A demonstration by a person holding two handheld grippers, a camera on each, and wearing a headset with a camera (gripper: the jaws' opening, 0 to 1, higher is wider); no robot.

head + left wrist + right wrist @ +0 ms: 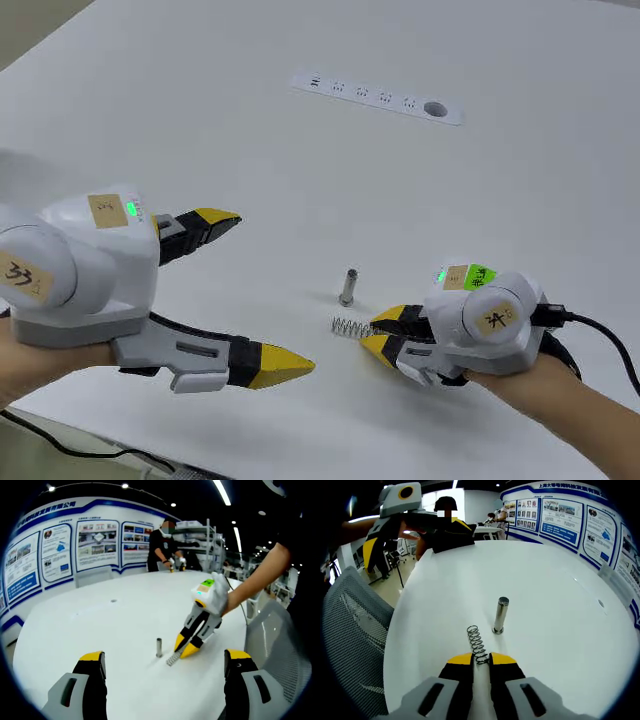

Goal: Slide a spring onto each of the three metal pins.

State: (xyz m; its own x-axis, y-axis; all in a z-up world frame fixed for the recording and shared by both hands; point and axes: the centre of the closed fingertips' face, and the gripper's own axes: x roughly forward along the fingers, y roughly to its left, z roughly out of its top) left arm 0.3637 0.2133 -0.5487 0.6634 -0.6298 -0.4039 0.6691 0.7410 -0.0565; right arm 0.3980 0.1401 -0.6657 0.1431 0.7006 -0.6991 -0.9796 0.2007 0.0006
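Observation:
One metal pin [348, 287] stands upright on the white table [300, 150]; it also shows as the pin [500, 614] and the pin [159, 647]. A spring [476, 643] lies just left of it, one end pinched in my right gripper [480, 657], which is shut on it. In the head view the spring [347, 326] sticks out left from the right gripper [378, 332], below the pin. My left gripper [262, 292] is wide open at the left with nothing between its yellow tips, apart from pin and spring. From it I see the right gripper [183, 647] holding the spring [173, 657].
A white power strip [375, 97] lies at the far side of the table. A cable [600, 335] trails from the right gripper. A mesh chair [350, 645] stands beside the table, and a person [162, 550] works at the far end.

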